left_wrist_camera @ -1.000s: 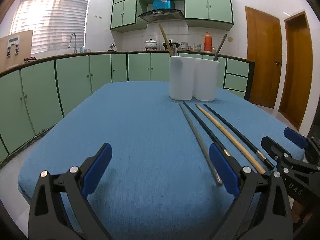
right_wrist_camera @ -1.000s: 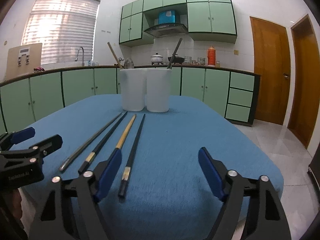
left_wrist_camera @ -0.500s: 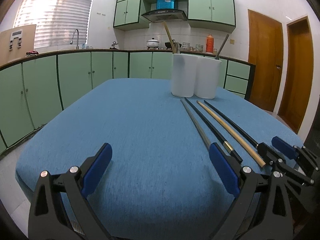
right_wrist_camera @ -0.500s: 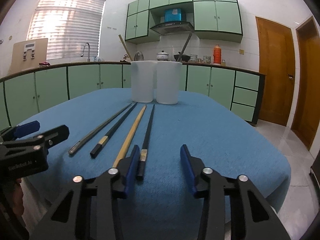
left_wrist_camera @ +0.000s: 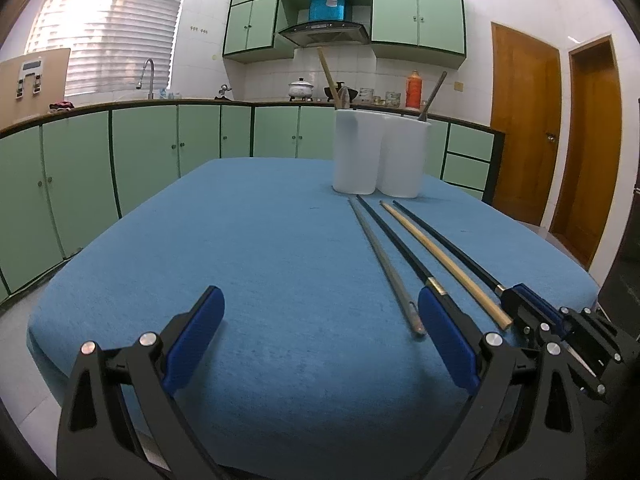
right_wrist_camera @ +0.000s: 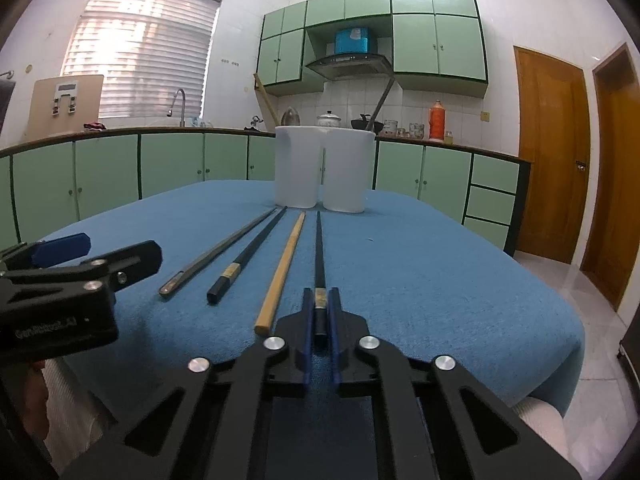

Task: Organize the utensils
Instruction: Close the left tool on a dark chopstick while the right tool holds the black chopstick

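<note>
My right gripper (right_wrist_camera: 320, 332) was clamped on the near end of the black chopstick (right_wrist_camera: 319, 248), which lay flat on the blue tablecloth (right_wrist_camera: 420, 280) and pointed toward the two white holders (right_wrist_camera: 320, 170) at the table's far side. To its left lay the wooden chopstick (right_wrist_camera: 282, 270), a second black chopstick (right_wrist_camera: 248, 254) with a gold band, and a grey metal chopstick (right_wrist_camera: 218, 252), side by side and apart. My left gripper (left_wrist_camera: 320, 336) hovered with its blue pads (left_wrist_camera: 192, 332) spread wide, holding nothing. Its housing bore white lettering, partly legible as "GenRobot.AI" (right_wrist_camera: 45, 327). Each holder already contained utensils.
</note>
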Tool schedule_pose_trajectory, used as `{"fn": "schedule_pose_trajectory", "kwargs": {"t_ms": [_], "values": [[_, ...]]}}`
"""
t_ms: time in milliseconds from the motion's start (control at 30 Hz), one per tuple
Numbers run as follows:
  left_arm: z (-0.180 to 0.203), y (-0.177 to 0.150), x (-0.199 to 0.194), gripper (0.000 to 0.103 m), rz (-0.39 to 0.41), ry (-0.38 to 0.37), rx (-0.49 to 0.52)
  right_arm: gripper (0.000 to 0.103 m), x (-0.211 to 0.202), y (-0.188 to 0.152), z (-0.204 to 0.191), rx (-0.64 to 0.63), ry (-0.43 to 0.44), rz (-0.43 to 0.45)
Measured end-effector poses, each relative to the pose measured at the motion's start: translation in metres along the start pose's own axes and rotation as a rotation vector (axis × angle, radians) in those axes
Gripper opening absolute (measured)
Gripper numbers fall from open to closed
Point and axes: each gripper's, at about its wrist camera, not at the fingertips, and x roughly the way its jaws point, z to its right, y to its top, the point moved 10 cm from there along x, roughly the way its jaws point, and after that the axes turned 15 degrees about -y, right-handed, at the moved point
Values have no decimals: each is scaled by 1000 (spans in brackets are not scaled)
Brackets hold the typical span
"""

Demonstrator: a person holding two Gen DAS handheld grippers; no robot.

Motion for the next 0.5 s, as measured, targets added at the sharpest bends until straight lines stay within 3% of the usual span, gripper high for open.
{"fn": "schedule_pose_trajectory", "kwargs": {"t_ms": [133,267,500], "values": [[6,-2,1,94,-6,-12,4,7,-1,1,9,34,-18,-3],[13,-5,6,78,-24,-28,12,7,0,2,23,63,-53,-9],[25,-9,16,66,-43,-39,29,7,2,3,34,81,-76,-11]]}}
